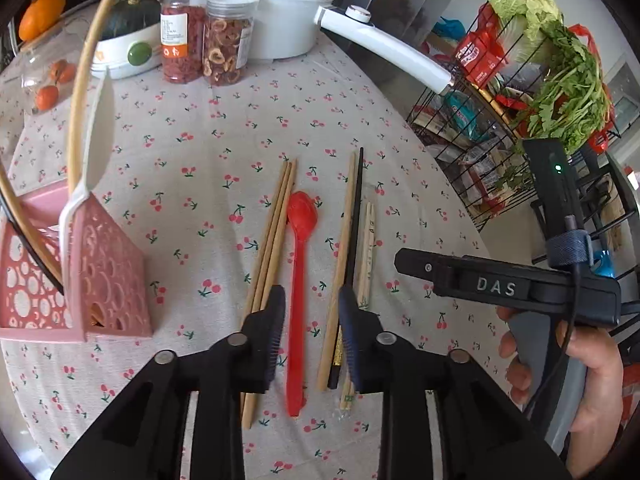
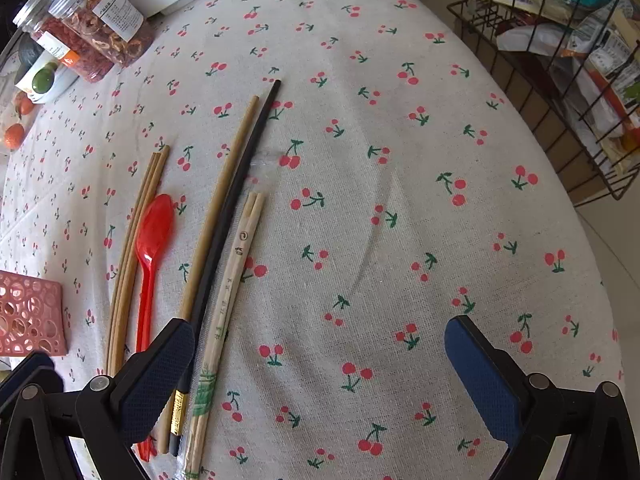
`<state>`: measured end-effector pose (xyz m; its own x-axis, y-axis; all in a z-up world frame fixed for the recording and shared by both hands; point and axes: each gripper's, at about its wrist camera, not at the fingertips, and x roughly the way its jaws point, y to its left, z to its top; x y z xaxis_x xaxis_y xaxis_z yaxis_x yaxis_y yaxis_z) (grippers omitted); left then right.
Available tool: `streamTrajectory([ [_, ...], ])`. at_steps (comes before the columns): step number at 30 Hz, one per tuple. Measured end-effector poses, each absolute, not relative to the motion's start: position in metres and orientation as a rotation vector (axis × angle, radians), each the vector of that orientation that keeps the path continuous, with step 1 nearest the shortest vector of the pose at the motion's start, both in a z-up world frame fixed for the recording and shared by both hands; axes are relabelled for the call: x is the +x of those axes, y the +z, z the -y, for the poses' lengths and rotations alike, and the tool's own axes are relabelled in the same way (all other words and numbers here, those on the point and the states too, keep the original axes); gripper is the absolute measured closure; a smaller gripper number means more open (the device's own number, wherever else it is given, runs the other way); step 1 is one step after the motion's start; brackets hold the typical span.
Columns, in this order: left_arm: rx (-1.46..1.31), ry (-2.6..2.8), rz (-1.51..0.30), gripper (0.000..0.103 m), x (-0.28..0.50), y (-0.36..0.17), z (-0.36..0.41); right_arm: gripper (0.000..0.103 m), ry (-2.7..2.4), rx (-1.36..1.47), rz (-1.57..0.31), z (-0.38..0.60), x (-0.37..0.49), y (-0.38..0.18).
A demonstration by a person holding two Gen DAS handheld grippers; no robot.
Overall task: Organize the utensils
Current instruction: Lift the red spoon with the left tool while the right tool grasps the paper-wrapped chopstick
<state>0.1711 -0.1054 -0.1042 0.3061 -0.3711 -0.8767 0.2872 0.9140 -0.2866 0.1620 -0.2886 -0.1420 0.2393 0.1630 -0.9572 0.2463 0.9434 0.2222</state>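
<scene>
On the cherry-print tablecloth point(image 2: 360, 200) lie tan wooden chopsticks point(image 2: 132, 248), a red plastic spoon point(image 2: 152, 240), a black chopstick point(image 2: 236, 200) and wrapped disposable bamboo chopsticks point(image 2: 228, 300). The right gripper point(image 2: 320, 364) is spread wide above them, beside a pink perforated plastic basket point(image 2: 30, 314).

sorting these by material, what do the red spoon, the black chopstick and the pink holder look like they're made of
Red spoon: likely plastic, glossy and slightly see-through, with bright highlights. Black chopstick: smooth dark finish with a gold band at the thick end; lacquered wood or plastic, cannot tell which. Pink perforated holder: looks like moulded plastic, matte, with cut-out circles.
</scene>
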Motion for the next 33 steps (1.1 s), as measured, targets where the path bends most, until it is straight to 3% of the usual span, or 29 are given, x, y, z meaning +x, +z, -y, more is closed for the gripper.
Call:
streamTrajectory([
  [1, -0.081, -0.435, -1.187, 0.060, 0.176, -0.109, 0.112, 0.000, -0.062, 0.362, -1.336, 0.290, 0.161, -0.142],
  [15, 0.079, -0.351, -1.235, 0.063, 0.234, -0.159, 0.159, 0.000, -0.040, 0.349, -1.311, 0.314, 0.153, -0.134],
  [18, 0.139, -0.317, -1.211, 0.076, 0.238, -0.162, 0.167, 0.000, -0.043, 0.350, -1.312, 0.317, 0.153, -0.134],
  [21, 0.133, -0.313, -1.204, 0.076, 0.241, -0.162, 0.167, 0.000, -0.047, 0.359, -1.317, 0.319, 0.153, -0.135],
  [30, 0.097, -0.385, -1.065, 0.076, 0.195, -0.107, 0.136, 0.000, -0.007, 0.357, -1.313, 0.300, 0.154, -0.132],
  [33, 0.079, -0.411, -1.010, 0.076, 0.170, -0.083, 0.117, 0.006, 0.026, 0.337, -1.320, 0.283, 0.159, -0.134],
])
